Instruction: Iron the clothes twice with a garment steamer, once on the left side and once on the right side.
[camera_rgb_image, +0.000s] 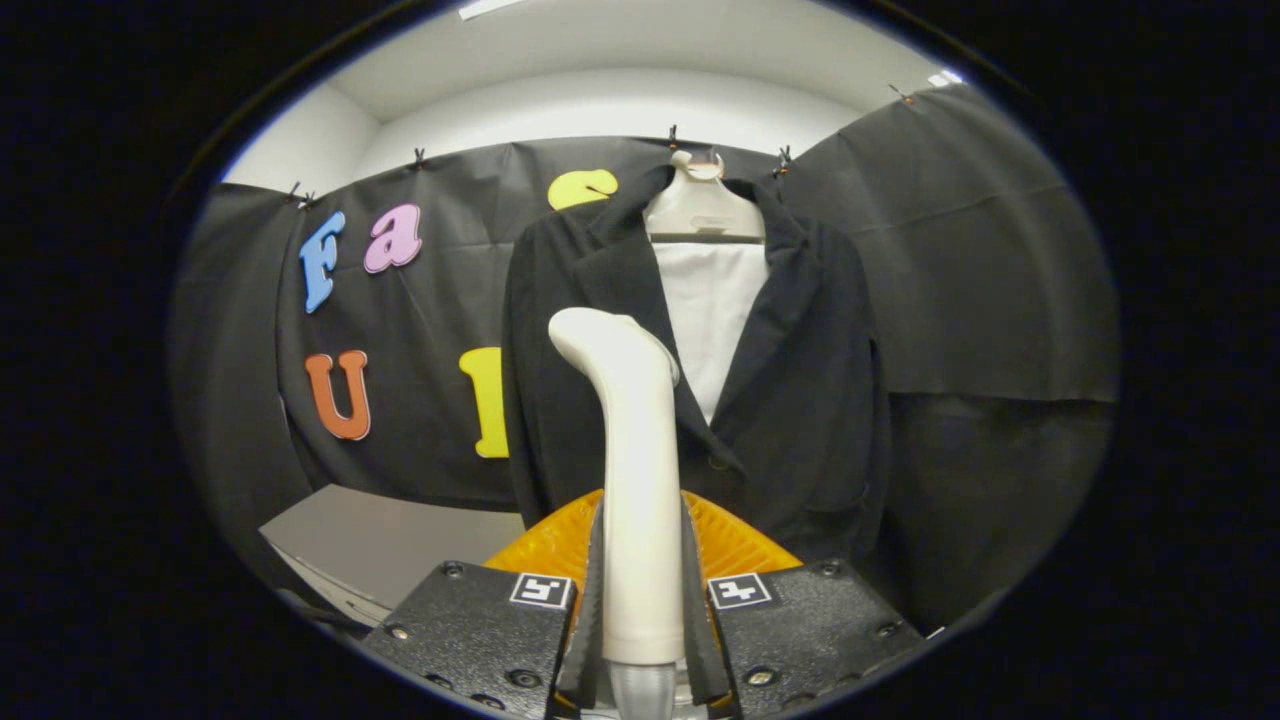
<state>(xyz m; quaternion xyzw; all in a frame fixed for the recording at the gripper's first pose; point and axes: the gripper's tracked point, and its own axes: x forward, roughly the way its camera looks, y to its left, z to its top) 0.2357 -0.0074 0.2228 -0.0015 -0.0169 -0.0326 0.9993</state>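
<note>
Pinching the pale garment steamer (640, 480) upright between both jaws, the gripper (642, 640) holds its head just before the black jacket (800, 400) on a hanger (703, 205). Judging by position, the left-side pass is beginning; next, touch fabric and stroke downward.

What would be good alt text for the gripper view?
The gripper is shut on a white steamer, held upright between its fingers. Beyond it a black jacket hangs on a hanger over a white shirt.
</note>
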